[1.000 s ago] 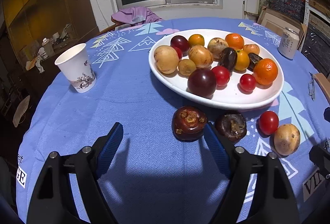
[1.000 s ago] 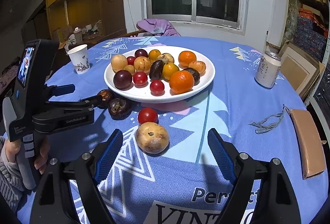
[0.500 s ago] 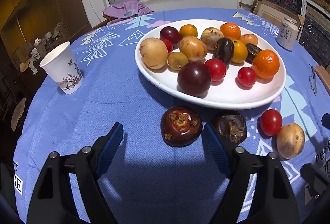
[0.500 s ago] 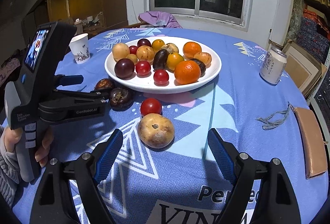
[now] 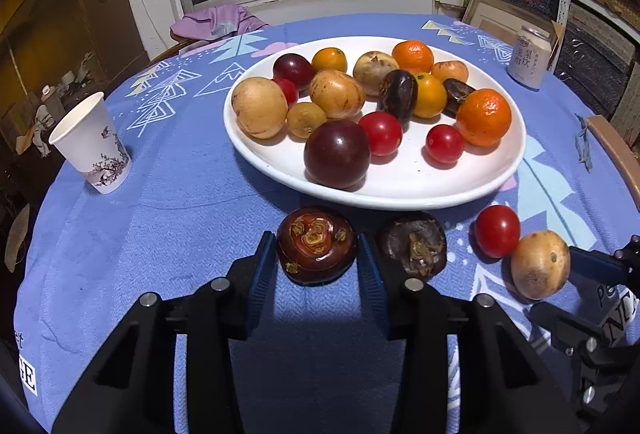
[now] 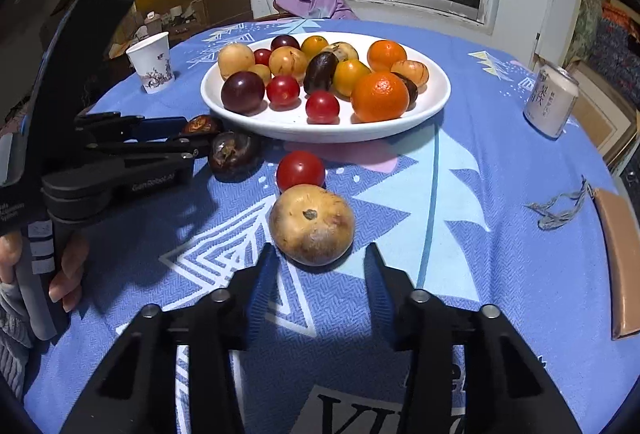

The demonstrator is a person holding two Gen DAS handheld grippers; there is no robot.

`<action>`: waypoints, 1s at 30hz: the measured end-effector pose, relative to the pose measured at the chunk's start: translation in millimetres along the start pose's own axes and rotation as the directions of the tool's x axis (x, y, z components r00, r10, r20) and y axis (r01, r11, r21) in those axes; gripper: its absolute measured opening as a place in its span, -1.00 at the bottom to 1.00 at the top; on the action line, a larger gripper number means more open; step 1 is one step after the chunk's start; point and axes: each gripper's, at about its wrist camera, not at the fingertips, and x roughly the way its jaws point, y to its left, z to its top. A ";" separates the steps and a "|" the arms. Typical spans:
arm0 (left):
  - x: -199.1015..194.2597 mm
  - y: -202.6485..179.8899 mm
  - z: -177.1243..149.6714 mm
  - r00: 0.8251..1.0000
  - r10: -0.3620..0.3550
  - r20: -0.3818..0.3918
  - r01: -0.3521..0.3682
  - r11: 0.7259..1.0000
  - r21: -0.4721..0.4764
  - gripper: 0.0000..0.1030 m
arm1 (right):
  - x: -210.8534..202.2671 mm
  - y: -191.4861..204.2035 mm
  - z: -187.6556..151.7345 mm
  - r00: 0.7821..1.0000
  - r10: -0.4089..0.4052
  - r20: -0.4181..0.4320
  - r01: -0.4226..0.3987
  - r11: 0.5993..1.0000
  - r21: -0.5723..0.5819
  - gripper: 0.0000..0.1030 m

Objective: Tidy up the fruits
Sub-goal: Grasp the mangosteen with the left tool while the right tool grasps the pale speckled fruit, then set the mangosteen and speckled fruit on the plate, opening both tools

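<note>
Partly hidden behind the left tool [image 6: 200, 132], a dark fruit [image 6: 199, 124] barely shows.

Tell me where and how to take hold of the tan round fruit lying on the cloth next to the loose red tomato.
Grip the tan fruit across its widest middle, one pad on each flank, coming from the near side with the right gripper. It is round with its dimpled end up, so the smooth sides probably hold best. The red tomato touches its far side, so keep the closing jaws short of that.
</note>
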 end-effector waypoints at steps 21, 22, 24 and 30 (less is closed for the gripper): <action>-24.8 16.7 -2.7 0.998 0.008 0.068 -0.005 0.998 -0.057 -0.19 | 11.0 1.3 11.4 0.998 0.061 -0.006 -0.060 0.998 0.024 -0.22; -27.1 18.3 -2.7 0.997 0.014 0.072 -0.009 0.998 -0.062 -0.19 | 9.3 1.4 10.4 0.998 0.065 -0.004 -0.065 0.998 0.023 -0.22; -32.9 21.0 -2.0 0.996 0.025 0.082 -0.019 0.997 -0.073 -0.19 | 0.8 1.5 8.8 0.997 0.075 0.013 -0.076 0.997 0.025 -0.23; -38.5 23.6 25.9 0.995 0.012 0.102 -0.003 0.997 -0.082 -0.19 | -18.0 -5.4 38.3 0.992 0.021 0.125 -0.025 0.999 0.033 -0.23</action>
